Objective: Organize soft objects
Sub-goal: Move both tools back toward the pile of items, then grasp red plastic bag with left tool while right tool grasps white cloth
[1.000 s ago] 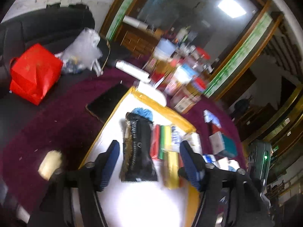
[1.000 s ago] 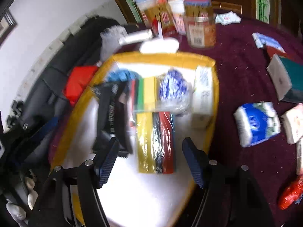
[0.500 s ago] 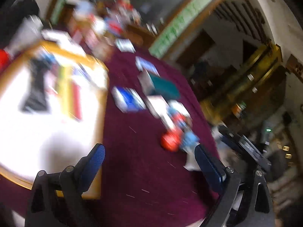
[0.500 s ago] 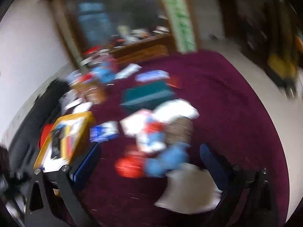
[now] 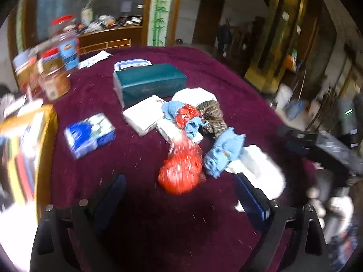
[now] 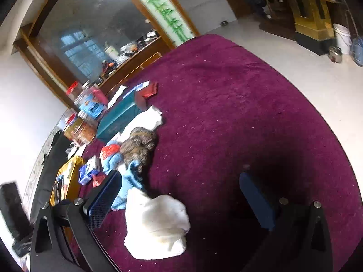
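Note:
A heap of soft things lies on the purple tablecloth (image 5: pixel 140 158): a red plastic bag (image 5: pixel 181 172), light blue cloths (image 5: pixel 224 154), a brown knitted piece (image 5: pixel 212 115) and a white cloth (image 5: pixel 256 167). My left gripper (image 5: pixel 179 195) is open and empty, just short of the red bag. My right gripper (image 6: pixel 181 192) is open and empty, with the white cloth (image 6: pixel 156 224) lying between its fingers, below the brown knitted piece (image 6: pixel 139 145) and blue cloths (image 6: pixel 129 181).
A teal tissue box (image 5: pixel 147 81), white tissue packs (image 5: pixel 145 115) and a blue and white pack (image 5: pixel 89 134) lie left of the heap. Jars (image 5: pixel 54 77) stand at the back left. The yellow-rimmed tray (image 5: pixel 48 124) holds packets at the far left. The table edge (image 6: pixel 317 104) curves at right.
Both grippers have swung right, away from the tray and its packets, to the heap of cloths. Both stay open and empty.

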Available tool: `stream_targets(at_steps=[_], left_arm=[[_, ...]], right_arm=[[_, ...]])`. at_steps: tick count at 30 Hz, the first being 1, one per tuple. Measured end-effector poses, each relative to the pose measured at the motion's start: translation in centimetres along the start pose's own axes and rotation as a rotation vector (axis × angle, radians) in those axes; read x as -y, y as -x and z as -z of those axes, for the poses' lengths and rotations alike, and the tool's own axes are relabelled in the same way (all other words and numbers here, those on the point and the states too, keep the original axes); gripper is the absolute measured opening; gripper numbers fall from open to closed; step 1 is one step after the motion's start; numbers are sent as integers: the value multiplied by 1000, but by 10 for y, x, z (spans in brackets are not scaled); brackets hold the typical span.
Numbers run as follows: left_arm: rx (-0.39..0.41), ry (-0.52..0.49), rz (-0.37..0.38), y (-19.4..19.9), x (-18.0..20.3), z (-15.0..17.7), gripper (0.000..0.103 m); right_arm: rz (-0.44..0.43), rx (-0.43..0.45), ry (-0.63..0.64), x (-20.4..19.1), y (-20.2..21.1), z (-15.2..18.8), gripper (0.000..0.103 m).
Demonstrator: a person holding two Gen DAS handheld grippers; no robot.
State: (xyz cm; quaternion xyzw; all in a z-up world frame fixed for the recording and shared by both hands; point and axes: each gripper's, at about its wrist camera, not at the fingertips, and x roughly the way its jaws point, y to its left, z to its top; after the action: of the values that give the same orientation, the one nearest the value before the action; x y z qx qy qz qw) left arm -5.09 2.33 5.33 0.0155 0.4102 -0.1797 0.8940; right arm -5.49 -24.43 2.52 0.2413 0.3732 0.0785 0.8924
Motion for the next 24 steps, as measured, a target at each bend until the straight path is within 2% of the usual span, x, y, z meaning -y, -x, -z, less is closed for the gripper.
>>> stream_targets(at_steps=[4, 6, 8, 9, 14, 19, 22, 24], left_arm=[[-26, -94, -82, -37, 6, -7, 96], [-62, -101, -71, -47, 7, -6, 87], [-99, -78, -8, -50, 5, -4, 37], [-112, -59, 0, -50, 2, -3, 38], [-45, 52, 61, -13, -21, 5, 38], [51, 175, 131, 54, -48, 26, 38], [101, 238, 128, 91, -70, 41, 38], [122, 291, 111, 108, -91, 52, 38]], right_arm=[[6, -3, 66, -11, -1, 4, 103], [8, -6, 85, -14, -1, 6, 103], [9, -12, 95, -14, -1, 7, 103], [12, -16, 95, -14, -1, 6, 103], [32, -20, 104, -17, -3, 7, 103], [47, -90, 132, -23, -9, 7, 103], [56, -122, 185, -37, -6, 16, 103], [93, -168, 238, -51, -12, 25, 103]])
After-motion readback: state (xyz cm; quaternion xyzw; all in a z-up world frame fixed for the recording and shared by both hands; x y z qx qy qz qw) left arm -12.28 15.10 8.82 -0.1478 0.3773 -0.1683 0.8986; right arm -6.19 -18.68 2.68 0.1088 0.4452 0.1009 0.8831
